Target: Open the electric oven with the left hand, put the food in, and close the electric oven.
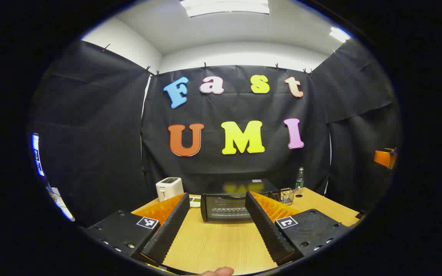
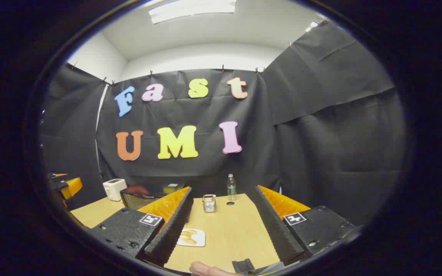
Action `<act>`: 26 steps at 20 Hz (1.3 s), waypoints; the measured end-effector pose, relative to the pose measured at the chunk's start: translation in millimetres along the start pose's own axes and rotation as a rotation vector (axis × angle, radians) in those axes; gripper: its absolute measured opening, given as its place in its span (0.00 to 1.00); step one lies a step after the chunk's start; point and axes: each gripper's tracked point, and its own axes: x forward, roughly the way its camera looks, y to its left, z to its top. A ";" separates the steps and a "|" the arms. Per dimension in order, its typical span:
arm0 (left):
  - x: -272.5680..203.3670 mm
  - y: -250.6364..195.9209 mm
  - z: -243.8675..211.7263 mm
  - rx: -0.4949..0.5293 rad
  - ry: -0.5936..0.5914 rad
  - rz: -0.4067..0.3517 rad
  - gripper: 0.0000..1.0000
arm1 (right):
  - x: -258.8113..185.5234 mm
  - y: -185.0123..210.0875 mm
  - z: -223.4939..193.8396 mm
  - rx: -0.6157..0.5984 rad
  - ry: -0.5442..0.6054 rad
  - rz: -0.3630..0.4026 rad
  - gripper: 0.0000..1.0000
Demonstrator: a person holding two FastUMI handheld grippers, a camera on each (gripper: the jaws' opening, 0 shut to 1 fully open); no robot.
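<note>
A black electric oven stands at the back of the wooden table, its glass door closed. My left gripper is open, well short of the oven, which sits framed between the two fingers. In the right gripper view the oven appears at the left, partly behind a finger. A white plate with pale yellow food lies on the table, just right of my right gripper's left finger. My right gripper is open with nothing held.
A white toaster stands left of the oven. A small wire holder and a clear bottle sit right of the oven. The other gripper's orange part shows at the left edge. A fingertip shows at the bottom.
</note>
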 end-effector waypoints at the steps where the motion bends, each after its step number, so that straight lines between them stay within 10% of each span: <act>1: -1.5 -1.6 1.9 -0.003 -0.001 -0.002 0.95 | -2.5 2.4 -0.4 0.006 0.001 0.019 0.96; 26: 62.0 -41.0 -9.4 -0.063 0.073 -0.092 0.94 | 7.2 -35.8 -12.0 0.063 -0.046 0.023 0.96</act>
